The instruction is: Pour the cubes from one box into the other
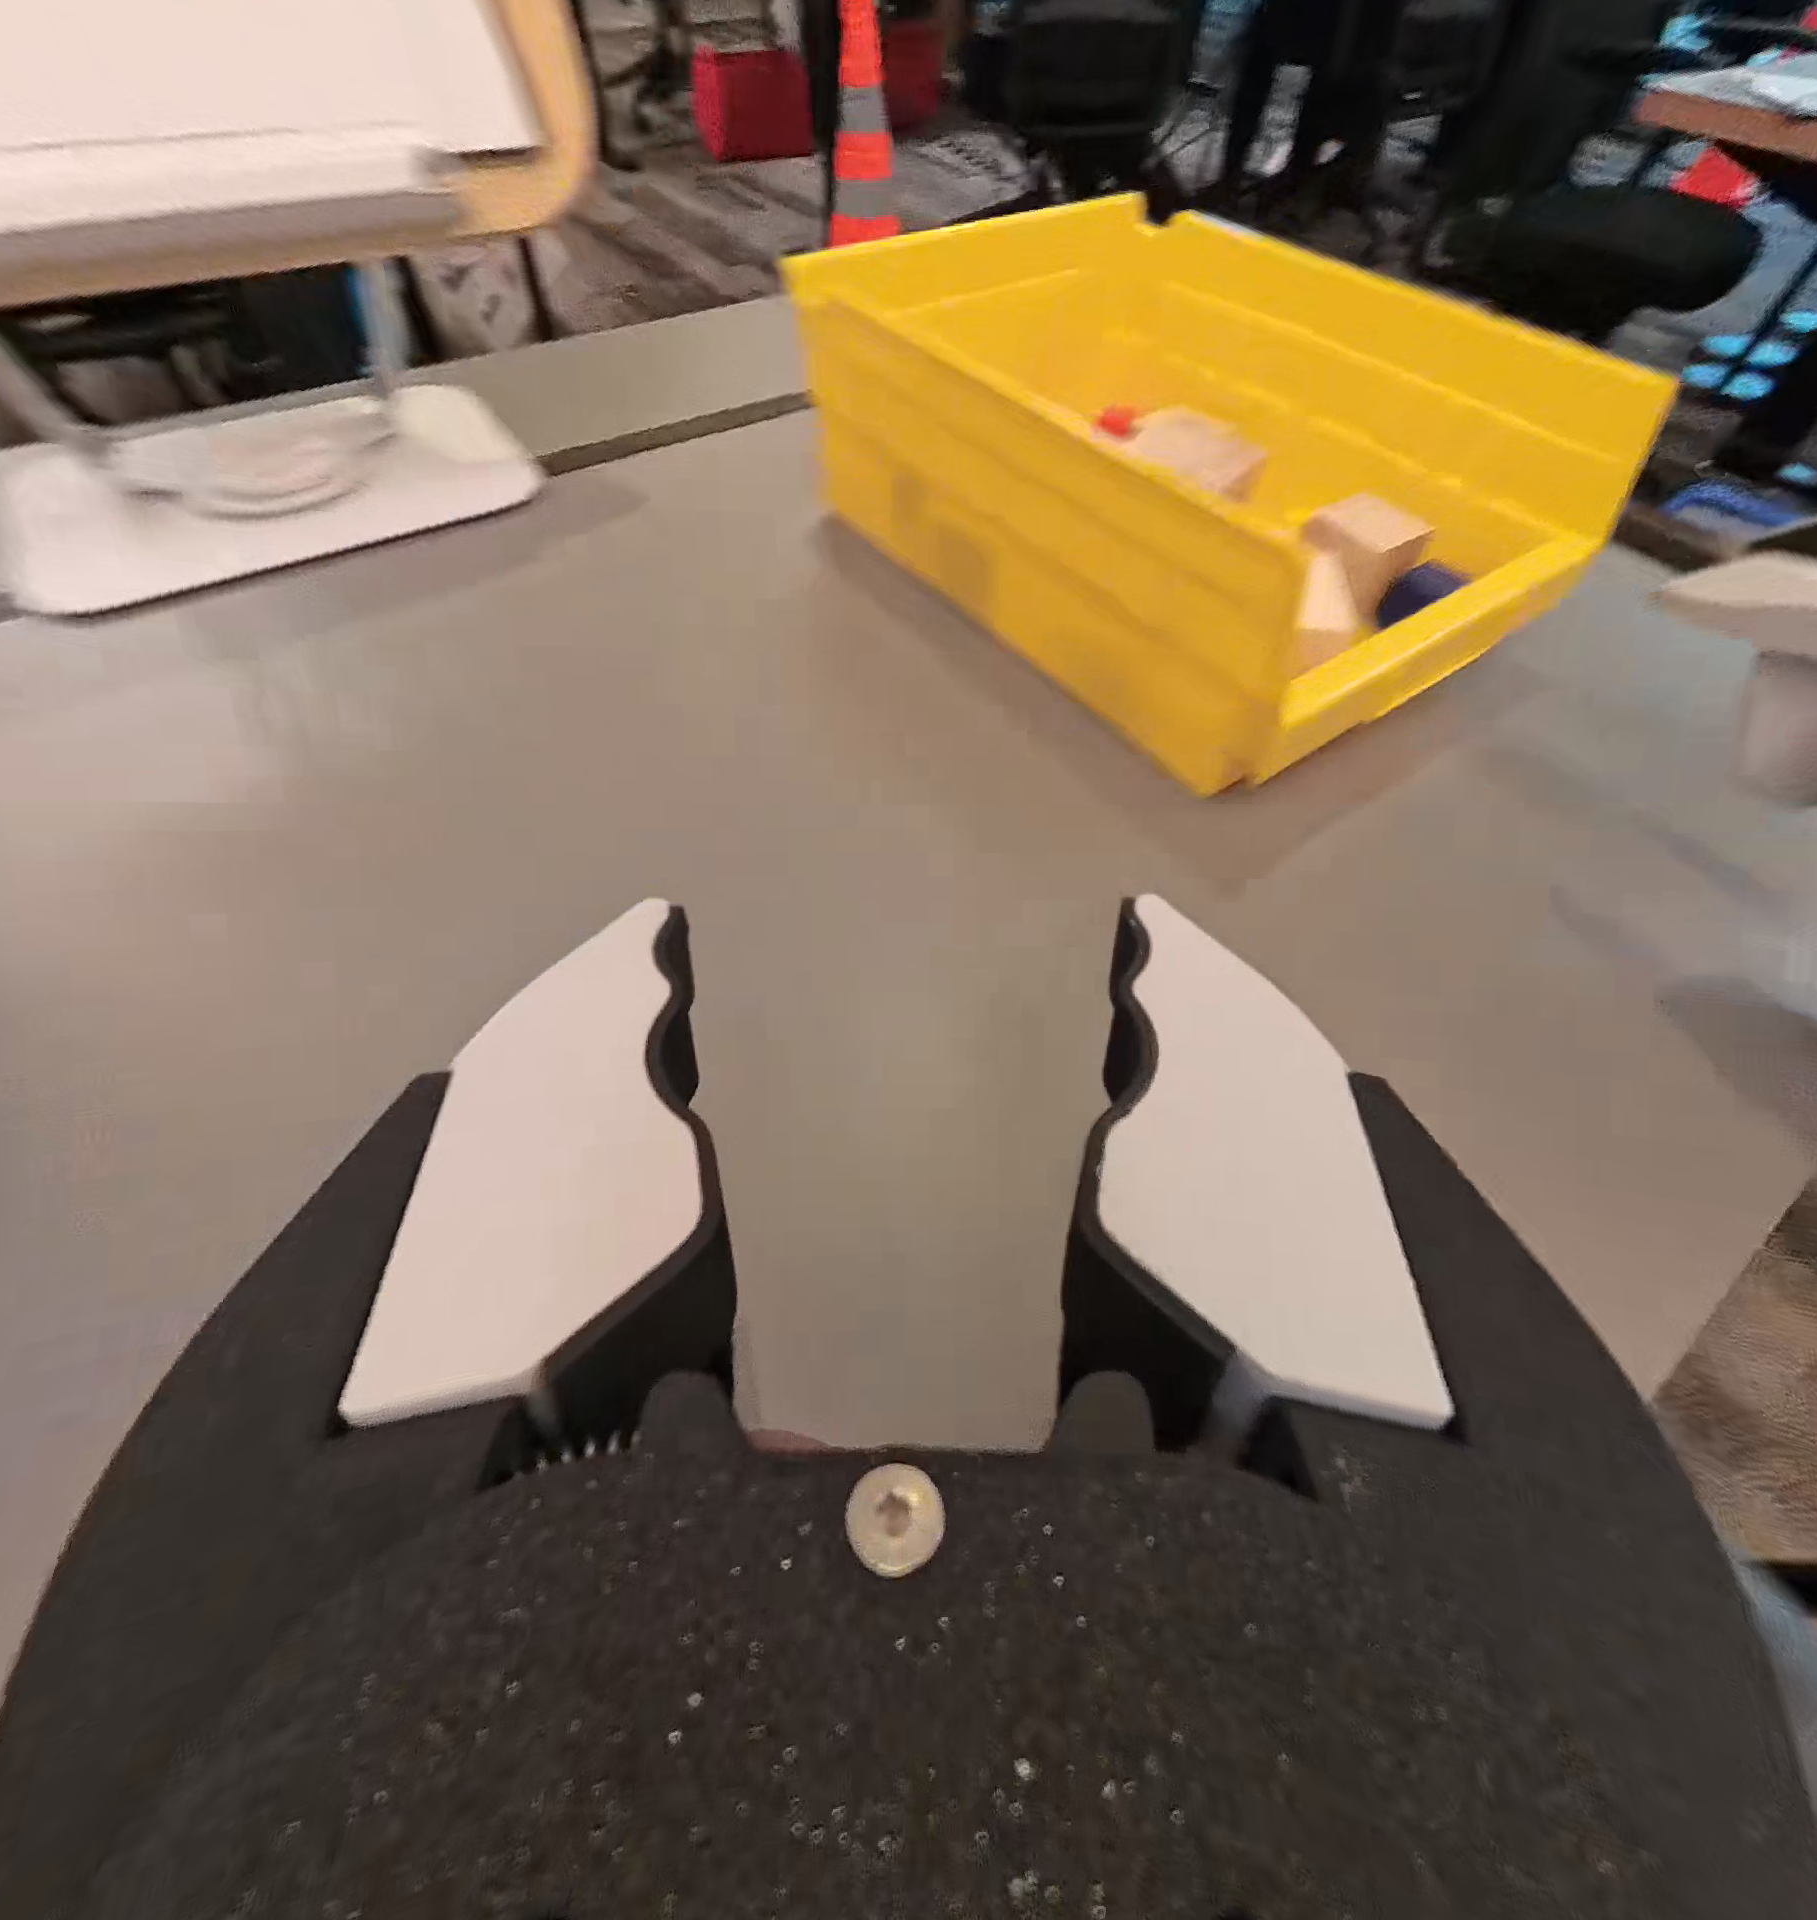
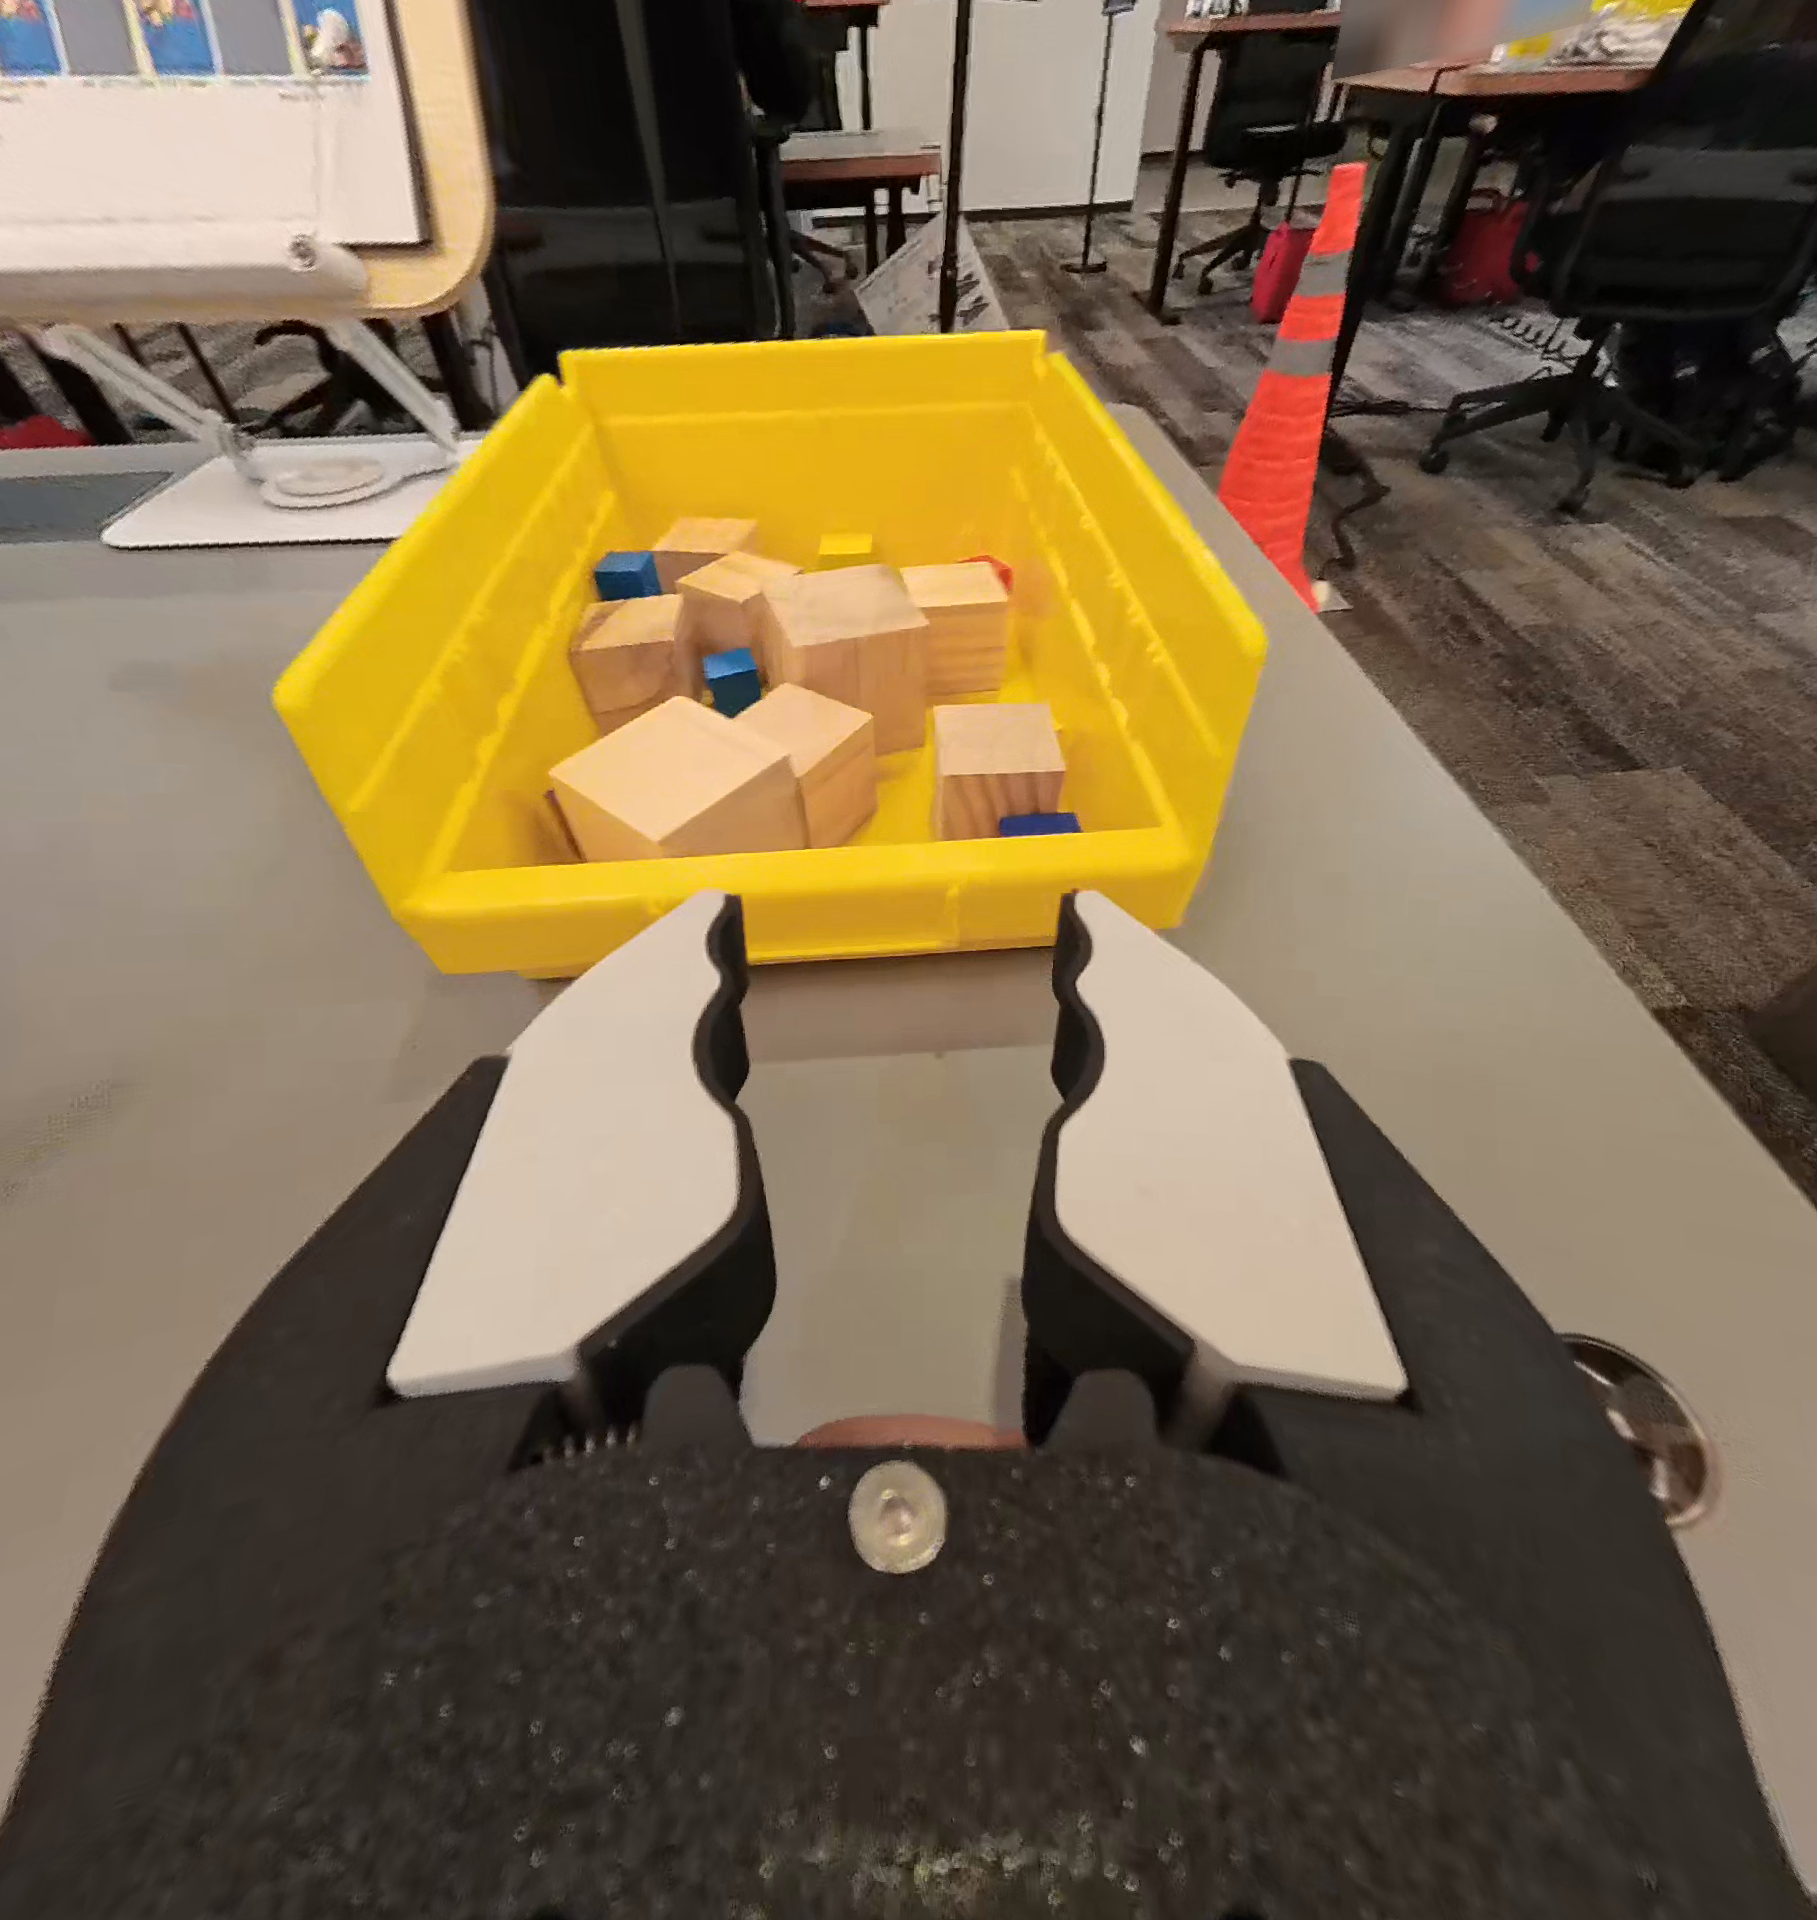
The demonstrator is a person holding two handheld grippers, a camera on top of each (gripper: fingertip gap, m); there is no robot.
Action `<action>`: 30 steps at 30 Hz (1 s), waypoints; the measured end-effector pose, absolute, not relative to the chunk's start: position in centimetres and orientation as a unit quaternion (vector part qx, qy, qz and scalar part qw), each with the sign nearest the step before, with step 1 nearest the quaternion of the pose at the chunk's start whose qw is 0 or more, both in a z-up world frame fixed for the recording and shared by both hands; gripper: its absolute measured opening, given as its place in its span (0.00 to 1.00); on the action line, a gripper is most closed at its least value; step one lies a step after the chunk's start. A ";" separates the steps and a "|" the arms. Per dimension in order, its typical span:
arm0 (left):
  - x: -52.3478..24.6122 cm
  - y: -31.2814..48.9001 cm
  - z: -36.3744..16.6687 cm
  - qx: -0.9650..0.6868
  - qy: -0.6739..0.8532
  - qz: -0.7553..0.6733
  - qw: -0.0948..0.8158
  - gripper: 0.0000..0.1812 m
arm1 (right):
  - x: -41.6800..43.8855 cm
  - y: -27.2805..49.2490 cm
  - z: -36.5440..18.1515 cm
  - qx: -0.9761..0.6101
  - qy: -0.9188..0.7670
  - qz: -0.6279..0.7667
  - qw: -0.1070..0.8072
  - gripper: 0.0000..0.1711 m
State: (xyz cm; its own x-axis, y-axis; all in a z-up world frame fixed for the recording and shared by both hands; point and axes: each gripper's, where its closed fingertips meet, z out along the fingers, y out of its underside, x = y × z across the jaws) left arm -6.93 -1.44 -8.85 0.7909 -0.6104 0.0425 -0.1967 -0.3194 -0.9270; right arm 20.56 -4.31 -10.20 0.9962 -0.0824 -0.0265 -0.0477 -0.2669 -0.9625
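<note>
A yellow plastic box point(image 2: 488, 644) stands on the grey table point(image 2: 156, 935) straight ahead in the right wrist view. It holds several pale wooden cubes point(image 2: 675, 790) and small blue point(image 2: 729, 677), yellow and red cubes. My right gripper point(image 2: 899, 904) is open and empty, its fingertips just short of the box's low front lip. In the left wrist view the same kind of yellow box point(image 1: 1039, 540) sits at the upper right with wooden cubes point(image 1: 1366, 540) showing. My left gripper point(image 1: 899, 914) is open and empty over bare table, well short of the box. I see only one box.
A white stand base point(image 2: 291, 488) sits on the table left of the box, under a raised white board. An orange cone point(image 2: 1299, 395) and office chairs stand on the floor to the right, past the table edge. A blurred white shape point(image 1: 1787, 623) shows at the right edge.
</note>
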 end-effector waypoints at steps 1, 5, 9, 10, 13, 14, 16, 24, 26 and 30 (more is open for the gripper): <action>-3.9 -0.9 -9.2 -0.789 0.256 -0.221 0.513 0.44 | 21.2 -4.4 -10.1 -0.794 0.049 -0.014 0.605 0.33; 4.1 2.1 -11.5 -0.808 0.246 -0.231 0.483 0.45 | 22.9 -4.8 -10.2 -0.788 0.097 0.040 0.607 0.32; 8.6 4.9 -12.2 -0.815 0.225 -0.251 0.471 0.45 | 24.0 -4.7 -10.5 -0.786 0.127 0.064 0.602 0.32; 9.7 5.0 -11.8 -0.813 0.223 -0.268 0.467 0.44 | 24.2 -4.6 -10.6 -0.787 0.128 0.062 0.600 0.32; 11.0 5.7 -12.7 -0.828 0.236 -0.220 0.459 0.33 | 24.5 -4.3 -11.5 -0.801 0.122 0.040 0.585 0.34; 10.6 6.1 -13.0 -0.833 0.238 -0.186 0.463 0.27 | 24.4 -4.3 -11.9 -0.807 0.118 0.034 0.577 0.35; 9.6 6.3 -12.9 -0.839 0.226 -0.169 0.466 0.16 | 24.0 -4.2 -12.6 -0.819 0.111 0.025 0.563 0.36; 3.8 4.8 -12.7 -0.857 0.160 -0.146 0.467 0.03 | 21.9 -3.5 -12.9 -0.825 0.117 -0.013 0.553 0.32; 3.3 4.2 -12.7 -0.856 0.165 -0.154 0.466 0.03 | 21.0 -3.2 -13.0 -0.825 0.114 -0.014 0.554 0.28; 2.3 2.9 -12.6 -0.854 0.173 -0.144 0.469 0.03 | 19.4 -3.0 -12.5 -0.822 0.112 0.001 0.559 0.15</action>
State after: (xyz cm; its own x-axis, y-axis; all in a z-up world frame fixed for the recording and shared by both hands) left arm 2.33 2.86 -12.62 0.8984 -0.4311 0.0834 -0.1611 -0.5002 -0.8508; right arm 19.41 -2.98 -12.54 0.9750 -0.1824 -0.1271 -0.1853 -0.3511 -0.9178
